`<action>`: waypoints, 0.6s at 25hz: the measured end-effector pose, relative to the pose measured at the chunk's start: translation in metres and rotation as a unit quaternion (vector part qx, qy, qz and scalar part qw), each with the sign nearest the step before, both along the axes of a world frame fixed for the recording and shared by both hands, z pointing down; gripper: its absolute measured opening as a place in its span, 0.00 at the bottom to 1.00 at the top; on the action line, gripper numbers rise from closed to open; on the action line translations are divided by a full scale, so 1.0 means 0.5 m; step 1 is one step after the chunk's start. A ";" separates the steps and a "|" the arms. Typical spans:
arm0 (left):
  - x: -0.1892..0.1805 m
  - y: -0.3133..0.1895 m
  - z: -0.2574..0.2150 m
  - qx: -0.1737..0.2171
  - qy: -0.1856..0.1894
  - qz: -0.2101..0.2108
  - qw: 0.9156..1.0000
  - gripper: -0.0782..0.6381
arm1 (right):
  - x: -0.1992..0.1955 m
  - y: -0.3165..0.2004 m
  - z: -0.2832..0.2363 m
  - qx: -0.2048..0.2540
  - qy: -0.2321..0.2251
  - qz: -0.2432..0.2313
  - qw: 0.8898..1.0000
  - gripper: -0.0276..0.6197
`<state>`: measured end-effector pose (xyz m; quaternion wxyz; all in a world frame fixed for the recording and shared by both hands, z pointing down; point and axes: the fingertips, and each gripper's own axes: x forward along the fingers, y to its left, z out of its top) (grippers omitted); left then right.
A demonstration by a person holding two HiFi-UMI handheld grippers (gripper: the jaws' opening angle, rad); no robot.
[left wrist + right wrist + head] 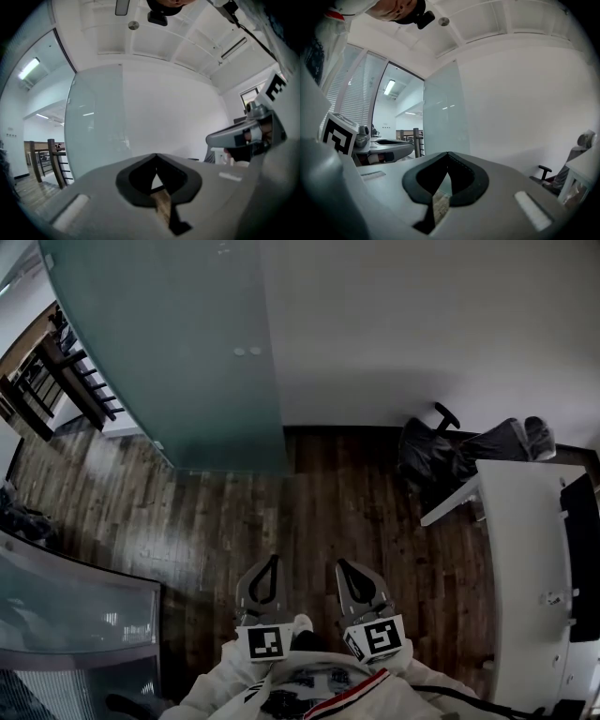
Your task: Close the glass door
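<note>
The frosted glass door (187, 352) stands ahead at the upper left, along the white wall (422, 324), with two small round fittings (247, 352) near its right edge. It also shows as a pale green pane, the door (96, 122) in the left gripper view and the door (443, 112) in the right gripper view. My left gripper (273, 561) and right gripper (342, 564) are side by side low in the head view, pointing level toward the wall, well short of the door. The left gripper (156, 155) and right gripper (448, 153) are both shut, tips touching, nothing held.
Dark wooden floor (309, 512) runs between me and the wall. A black office chair draped with a jacket (450, 451) and a white desk (525, 568) are at the right. A glass partition (66, 615) is at the lower left; a wooden railing (56, 371) lies beyond the doorway.
</note>
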<state>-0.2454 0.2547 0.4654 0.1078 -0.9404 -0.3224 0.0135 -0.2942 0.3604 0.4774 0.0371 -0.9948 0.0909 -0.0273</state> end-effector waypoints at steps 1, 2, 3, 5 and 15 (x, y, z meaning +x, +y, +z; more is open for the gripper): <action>0.020 -0.006 0.003 -0.001 0.000 -0.002 1.000 0.11 | 0.019 -0.005 0.003 -0.001 -0.002 -0.001 1.000 0.05; 0.039 -0.014 0.007 -0.001 -0.002 -0.004 1.000 0.11 | 0.035 -0.010 0.006 -0.002 -0.003 -0.002 1.000 0.05; 0.057 -0.022 0.012 -0.001 -0.004 -0.006 1.000 0.11 | 0.050 -0.014 0.009 -0.004 -0.006 -0.002 1.000 0.05; 0.092 -0.038 0.021 -0.001 -0.009 -0.012 1.000 0.11 | 0.077 -0.020 0.018 -0.006 -0.013 -0.004 1.000 0.05; 0.222 -0.053 0.027 0.007 -0.004 -0.050 0.999 0.11 | 0.239 -0.021 0.037 0.004 -0.022 -0.042 0.999 0.05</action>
